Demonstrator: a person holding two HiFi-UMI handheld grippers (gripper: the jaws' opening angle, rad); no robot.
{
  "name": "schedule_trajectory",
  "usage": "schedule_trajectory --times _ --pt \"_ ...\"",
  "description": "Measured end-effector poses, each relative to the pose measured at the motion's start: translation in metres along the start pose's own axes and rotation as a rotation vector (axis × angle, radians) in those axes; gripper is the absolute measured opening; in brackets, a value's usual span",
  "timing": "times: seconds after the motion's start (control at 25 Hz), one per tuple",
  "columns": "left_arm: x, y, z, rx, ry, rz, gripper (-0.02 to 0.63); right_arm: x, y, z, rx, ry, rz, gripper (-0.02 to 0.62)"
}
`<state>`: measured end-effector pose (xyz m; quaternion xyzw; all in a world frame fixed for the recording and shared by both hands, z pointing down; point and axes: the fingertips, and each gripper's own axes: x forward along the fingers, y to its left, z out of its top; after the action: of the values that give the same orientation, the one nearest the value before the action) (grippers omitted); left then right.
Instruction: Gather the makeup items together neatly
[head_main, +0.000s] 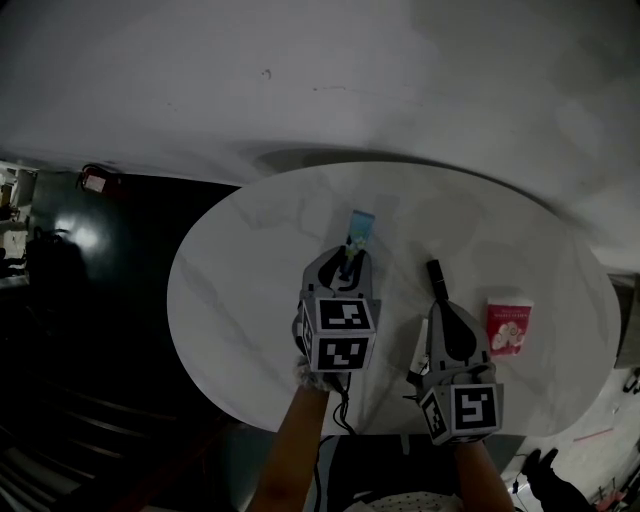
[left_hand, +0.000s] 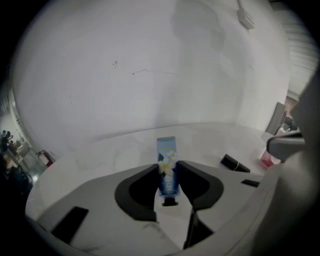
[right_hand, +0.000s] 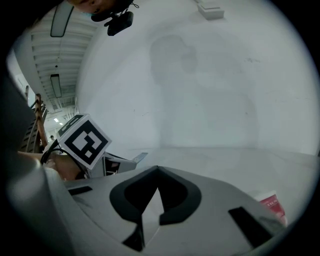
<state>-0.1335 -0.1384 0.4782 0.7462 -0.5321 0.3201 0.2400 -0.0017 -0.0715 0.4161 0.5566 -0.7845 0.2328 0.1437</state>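
We are pinching a blue tube (left_hand: 166, 150) in our left claw (left_hand: 168, 167). The two dark pads are pressing on its sides. The tube is pointing the same way as the claw, with its little black cap toward us and its flat end sticking out in front. We are holding it over the middle of the round white table (head_main: 230, 290). Our right claw (right_hand: 157, 172) is pressed together and is holding nothing. It is waiting by the near edge of the table.

The other makeup things are lying off to the right of the tube. A black stick (head_main: 435, 278) is lying just in front of the right claw, pointing away from us. A red packet (head_main: 509, 326) is lying flat further right, near the table's edge. So we are thinking the tube is needing to go right to join them. The right claw is the nearer one to both.

The tube is showing a white flower picture. The tube and the packet are carrying print too, but it is too small for us to read.
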Motion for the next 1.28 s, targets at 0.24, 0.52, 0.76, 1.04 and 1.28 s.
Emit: schedule_trajectory --times 0.24,0.52,0.76,1.04,1.28 --pt "0.014 -0.01 0.001 -0.124 -0.001 0.045 0.169 -0.001 -0.006 -0.003 0.035 0.006 -0.013 0.025" --pt "0.025 -0.005 -0.005 -0.107 0.046 0.128 0.169 -0.002 -0.012 -0.01 0.081 0.01 -0.024 0.025" --pt "0.033 -0.008 -0.007 -0.109 0.063 0.149 0.169 -0.003 -0.015 -0.012 0.092 0.011 -0.028 0.025" --pt "0.038 -0.011 -0.006 -0.1 0.07 0.146 0.169 -0.003 -0.017 -0.01 0.091 0.015 -0.026 0.025" --pt "0.04 -0.012 -0.005 -0.069 0.07 0.15 0.17 -0.001 -0.017 -0.011 0.091 0.019 -0.025 0.025"
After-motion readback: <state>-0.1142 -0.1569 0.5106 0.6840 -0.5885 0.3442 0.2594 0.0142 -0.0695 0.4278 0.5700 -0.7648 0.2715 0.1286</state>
